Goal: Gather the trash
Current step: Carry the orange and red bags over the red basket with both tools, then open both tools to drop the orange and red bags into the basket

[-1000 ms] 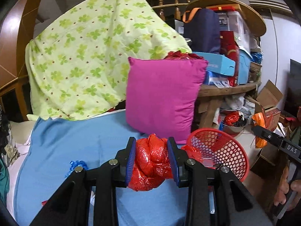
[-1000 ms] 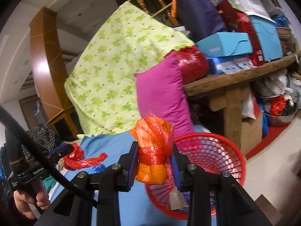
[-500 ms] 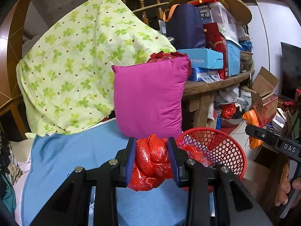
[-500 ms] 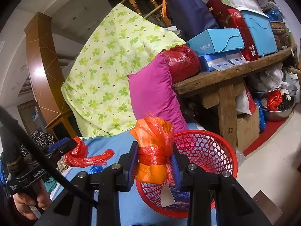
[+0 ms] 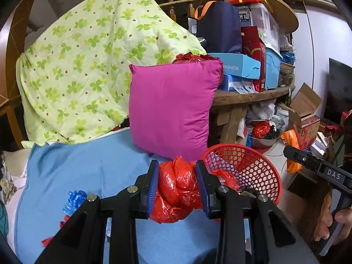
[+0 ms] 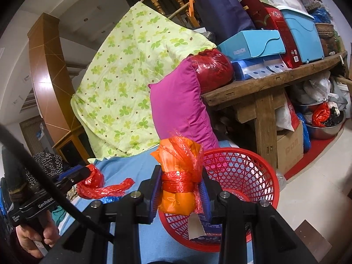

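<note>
My left gripper (image 5: 177, 187) is shut on a crumpled red plastic bag (image 5: 176, 194), held above the blue sheet just left of the red mesh basket (image 5: 253, 167). My right gripper (image 6: 179, 193) is shut on an orange bag bundle tied with red string (image 6: 179, 176), held at the near-left rim of the basket (image 6: 248, 171). The basket holds some red plastic and a paper packet (image 6: 198, 228). The left gripper with its red bag also shows in the right wrist view (image 6: 94, 182). The right gripper body shows in the left wrist view (image 5: 316, 169).
A magenta pillow (image 5: 171, 107) and a green clover quilt (image 5: 92, 66) stand behind the blue sheet (image 5: 88, 171). A wooden table (image 6: 275, 81) stacked with boxes is at the right. A blue plastic scrap (image 5: 73, 200) lies on the sheet.
Both grippers keep their hold. The left view has shifted so the pillow and basket sit more central; the right gripper has moved closer over the basket's near-left rim.
</note>
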A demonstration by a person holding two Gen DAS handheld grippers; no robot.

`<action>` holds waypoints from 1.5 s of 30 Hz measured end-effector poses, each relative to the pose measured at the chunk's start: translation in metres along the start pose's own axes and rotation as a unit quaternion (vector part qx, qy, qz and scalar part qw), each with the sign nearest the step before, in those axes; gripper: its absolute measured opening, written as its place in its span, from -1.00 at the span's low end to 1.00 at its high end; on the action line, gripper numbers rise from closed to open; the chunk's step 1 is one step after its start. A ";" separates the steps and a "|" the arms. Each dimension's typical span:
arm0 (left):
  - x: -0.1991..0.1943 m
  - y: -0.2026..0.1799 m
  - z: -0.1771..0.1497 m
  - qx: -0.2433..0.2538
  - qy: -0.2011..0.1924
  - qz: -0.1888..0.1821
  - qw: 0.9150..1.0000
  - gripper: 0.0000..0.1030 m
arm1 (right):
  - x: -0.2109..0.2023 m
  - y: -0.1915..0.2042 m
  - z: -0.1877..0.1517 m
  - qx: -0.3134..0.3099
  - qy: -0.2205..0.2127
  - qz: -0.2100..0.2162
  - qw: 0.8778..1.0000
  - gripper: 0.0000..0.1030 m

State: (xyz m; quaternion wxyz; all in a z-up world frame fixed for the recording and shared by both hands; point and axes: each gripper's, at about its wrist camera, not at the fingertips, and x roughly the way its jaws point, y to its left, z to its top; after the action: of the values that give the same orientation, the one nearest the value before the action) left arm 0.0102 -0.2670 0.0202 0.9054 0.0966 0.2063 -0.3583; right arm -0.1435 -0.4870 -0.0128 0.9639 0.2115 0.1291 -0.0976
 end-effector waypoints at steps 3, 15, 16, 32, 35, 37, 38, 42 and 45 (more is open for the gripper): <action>0.004 0.000 -0.003 -0.009 0.007 -0.020 1.000 -0.31 | 0.000 -0.005 -0.002 0.004 0.002 -0.005 1.000 -0.33; 0.011 -0.027 -0.007 0.016 -0.001 -0.067 0.998 -0.31 | -0.003 -0.036 -0.006 0.032 0.001 -0.028 0.999 -0.33; 0.012 -0.028 -0.007 0.017 0.000 -0.070 0.997 -0.31 | -0.003 -0.039 -0.006 0.035 0.001 -0.029 0.999 -0.33; 0.052 -0.052 -0.001 0.012 0.030 -0.122 0.992 -0.29 | 0.002 -0.077 -0.017 0.080 0.006 -0.043 0.996 -0.31; 0.061 -0.058 -0.002 0.014 0.037 -0.131 0.991 -0.26 | 0.005 -0.083 -0.017 0.092 0.008 -0.040 0.995 -0.31; 0.065 -0.061 -0.002 0.015 0.040 -0.139 0.989 -0.26 | 0.008 -0.086 -0.016 0.097 0.008 -0.039 0.995 -0.29; 0.068 -0.063 -0.002 0.017 0.041 -0.143 0.989 -0.25 | 0.010 -0.087 -0.016 0.099 0.009 -0.038 0.994 -0.29; 0.074 -0.068 -0.003 0.024 0.045 -0.148 0.988 0.05 | 0.020 -0.090 -0.015 0.107 0.014 -0.030 0.994 -0.29; 0.074 -0.066 -0.006 0.020 0.036 -0.143 0.989 0.21 | 0.031 -0.092 -0.016 0.124 0.026 -0.021 0.992 -0.28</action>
State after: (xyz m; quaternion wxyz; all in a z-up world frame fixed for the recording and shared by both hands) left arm 0.0115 -0.3580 -0.0196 0.8344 0.0973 0.2434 -0.4848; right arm -0.1399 -0.5663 -0.0706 0.9243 0.3291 0.1451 -0.1274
